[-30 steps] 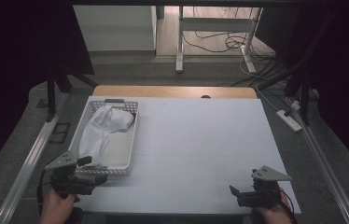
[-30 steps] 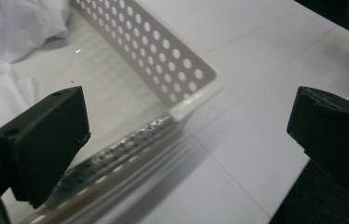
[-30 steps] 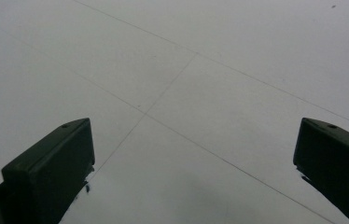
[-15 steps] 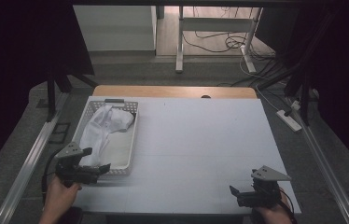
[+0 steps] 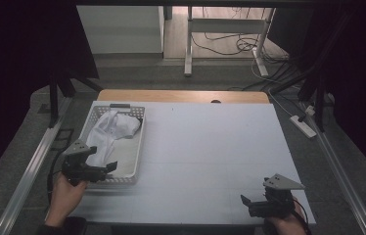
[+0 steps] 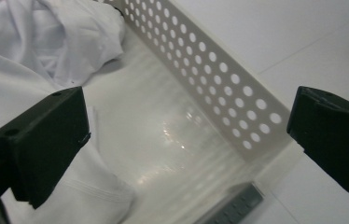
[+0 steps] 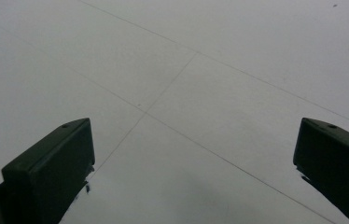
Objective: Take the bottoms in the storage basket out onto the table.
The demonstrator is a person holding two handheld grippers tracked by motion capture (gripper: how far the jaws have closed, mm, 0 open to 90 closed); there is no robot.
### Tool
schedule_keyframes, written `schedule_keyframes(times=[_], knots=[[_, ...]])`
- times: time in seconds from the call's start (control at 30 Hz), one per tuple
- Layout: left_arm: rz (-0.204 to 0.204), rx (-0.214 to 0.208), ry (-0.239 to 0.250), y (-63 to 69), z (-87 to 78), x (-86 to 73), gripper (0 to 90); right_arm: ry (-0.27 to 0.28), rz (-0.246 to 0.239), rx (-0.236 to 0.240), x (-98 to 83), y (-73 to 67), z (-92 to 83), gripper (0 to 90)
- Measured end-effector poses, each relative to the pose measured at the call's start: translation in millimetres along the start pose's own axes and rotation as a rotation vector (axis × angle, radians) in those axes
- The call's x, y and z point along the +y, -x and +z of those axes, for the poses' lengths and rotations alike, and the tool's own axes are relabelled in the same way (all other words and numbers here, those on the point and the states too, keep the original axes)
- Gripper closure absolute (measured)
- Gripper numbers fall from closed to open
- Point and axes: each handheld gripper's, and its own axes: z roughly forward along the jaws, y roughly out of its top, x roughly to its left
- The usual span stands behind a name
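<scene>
White tabletop (image 5: pixel 210 147) w/ thin seam lines, wooden strip along its far edge, dark room and grey floor around it.

Left gripper (image 5: pixel 103 169): jaws spread wide, nothing between them, poised over the near end of the white perforated plastic basket (image 5: pixel 138 147), tips pointing toward the tabletop's right side. In the left gripper view (image 6: pixel 186 135) one jaw sits over the cloth, the other past the basket's holed side wall (image 6: pixel 219 79); bare glossy basket floor lies between. The person's left hand (image 5: pixel 66 196) grips it at the near left corner.

Basket stands along the tabletop's left edge. Inside: crumpled white cloth garment (image 5: pixel 110 129), bunched at the far end and trailing along the left side toward the near end; right part of the floor bare.

Right gripper (image 5: pixel 244 201): jaws spread apart, empty, near the tabletop's near right corner, well apart from basket. The right gripper view (image 7: pixel 193 158) looks onto plain tabletop seams.
</scene>
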Motion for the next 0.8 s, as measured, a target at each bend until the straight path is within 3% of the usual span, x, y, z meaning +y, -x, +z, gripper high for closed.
schedule_keyframes(times=[0.43,0.8], knots=[[0.006,0.028,-0.042,-17.9,17.2,19.3,0.0,-0.002,-0.001,0.003,0.0,-0.1,0.2,0.0],[-0.011,-0.010,-0.041,-34.2,27.8,28.4,0.0,-0.005,0.004,0.007,0.1,0.7,0.8,0.0]])
